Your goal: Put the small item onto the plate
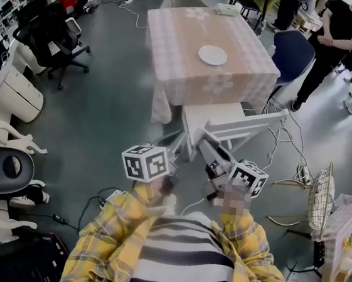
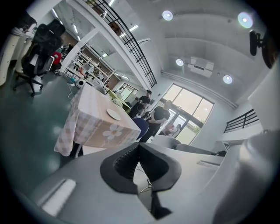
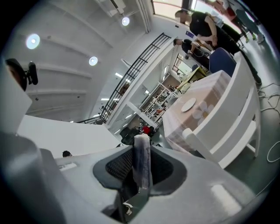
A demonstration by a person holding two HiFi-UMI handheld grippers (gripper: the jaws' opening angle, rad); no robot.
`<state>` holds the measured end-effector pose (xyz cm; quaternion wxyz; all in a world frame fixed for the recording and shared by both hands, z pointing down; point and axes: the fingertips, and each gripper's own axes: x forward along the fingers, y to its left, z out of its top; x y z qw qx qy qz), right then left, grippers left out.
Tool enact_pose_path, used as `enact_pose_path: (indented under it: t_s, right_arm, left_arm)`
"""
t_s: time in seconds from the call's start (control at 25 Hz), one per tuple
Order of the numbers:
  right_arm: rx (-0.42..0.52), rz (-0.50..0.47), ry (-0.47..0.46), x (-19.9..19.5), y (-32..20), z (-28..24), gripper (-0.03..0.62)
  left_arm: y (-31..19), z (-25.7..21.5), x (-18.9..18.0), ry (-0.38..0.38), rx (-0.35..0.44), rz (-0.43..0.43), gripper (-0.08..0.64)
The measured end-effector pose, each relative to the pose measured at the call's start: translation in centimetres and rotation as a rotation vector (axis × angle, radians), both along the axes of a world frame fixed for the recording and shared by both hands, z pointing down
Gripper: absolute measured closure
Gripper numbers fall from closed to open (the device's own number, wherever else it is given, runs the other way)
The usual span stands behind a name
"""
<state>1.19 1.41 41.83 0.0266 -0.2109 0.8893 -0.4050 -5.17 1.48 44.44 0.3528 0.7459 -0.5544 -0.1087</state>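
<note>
Slim grey item (image 3: 142, 162) held upright, round white plate (image 1: 212, 55) lying flat

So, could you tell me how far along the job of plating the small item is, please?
Done: the small grey stick-shaped item is gripped in the right tongs. In hand: it is held out toward the pink checked table, with a white chair in between. Left: set it on the round white plate, which looks bare. The left tongs are shut and empty.
</note>
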Motion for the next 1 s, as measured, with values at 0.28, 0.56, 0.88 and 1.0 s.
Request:
enact_pose_path:
  t_s: [0.28, 0.56, 0.88, 1.0]
  right_arm:
    - [0.026, 0.026, 0.001, -2.4, -4.1, -1.0, 0.494]
    - [0.035, 0.018, -0.009, -3.8, -10.7, -2.1, 0.492]
    - [0.036, -0.019, 0.001, -3.7, -19.5, -1.5, 0.492]
    - [0.039, -0.030, 0.006, -3.3, -22.3, -1.2, 0.494]
  left_arm:
    - [-3.7, 0.5, -2.4, 0.015, -0.001, 0.026, 0.572]
    - [-9.4, 0.3, -3.8, 0.019, 0.000, 0.005, 0.572]
    - [-18.7, -0.4, -3.2, 0.012, 0.017, -0.015, 0.572]
    - [-21.4, -0.3, -2.7, 0.018, 0.016, -0.015, 0.572]
